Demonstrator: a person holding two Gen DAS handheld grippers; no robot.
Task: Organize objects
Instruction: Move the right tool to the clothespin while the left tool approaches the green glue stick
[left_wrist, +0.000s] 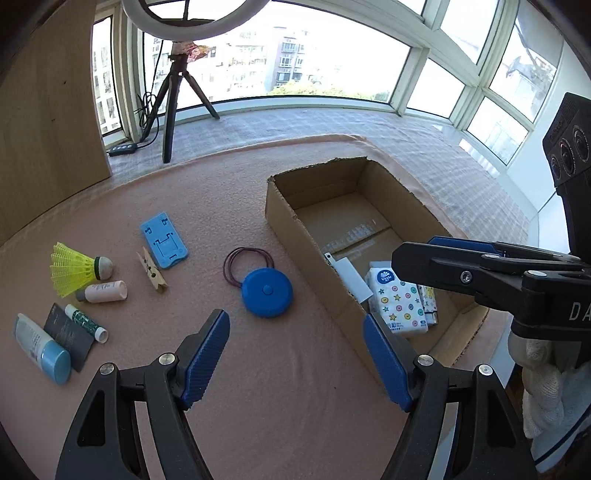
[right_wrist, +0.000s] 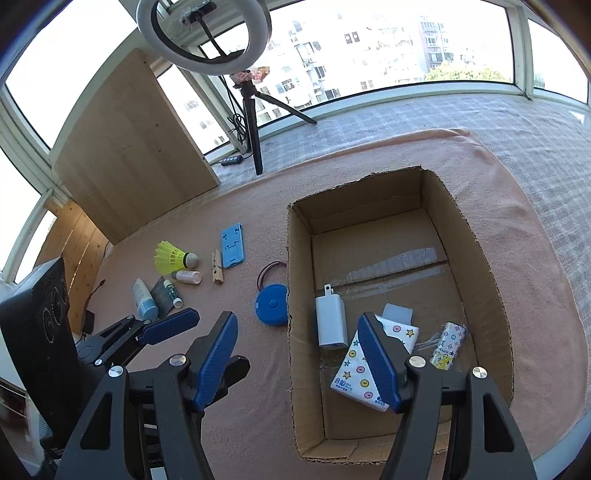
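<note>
Both grippers, left (left_wrist: 297, 350) and right (right_wrist: 297, 354), are hanging open and empty; the left should be straddling the tape measure (left_wrist: 267, 297) squarely before lifting it into the box (left_wrist: 284, 218).

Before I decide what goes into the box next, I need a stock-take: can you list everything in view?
cardboard box: 1, brown, right on the pink cloth
white charger: 1, in box
tissue pack: 1, white with dots and stars, in box
patterned small pack: 1, white, in box
tape measure: 1, blue, round, beside box
rubber bands: dark red, count unclear, behind tape measure
phone stand: 1, blue
clothespin: 1, wooden
shuttlecock: 1, yellow
pink bottle: 1
green-white tube: 1
dark sachet: 1
blue-capped tube: 1
ring light: 1, on tripod
left tool: open, empty
right tool: open, empty
</note>
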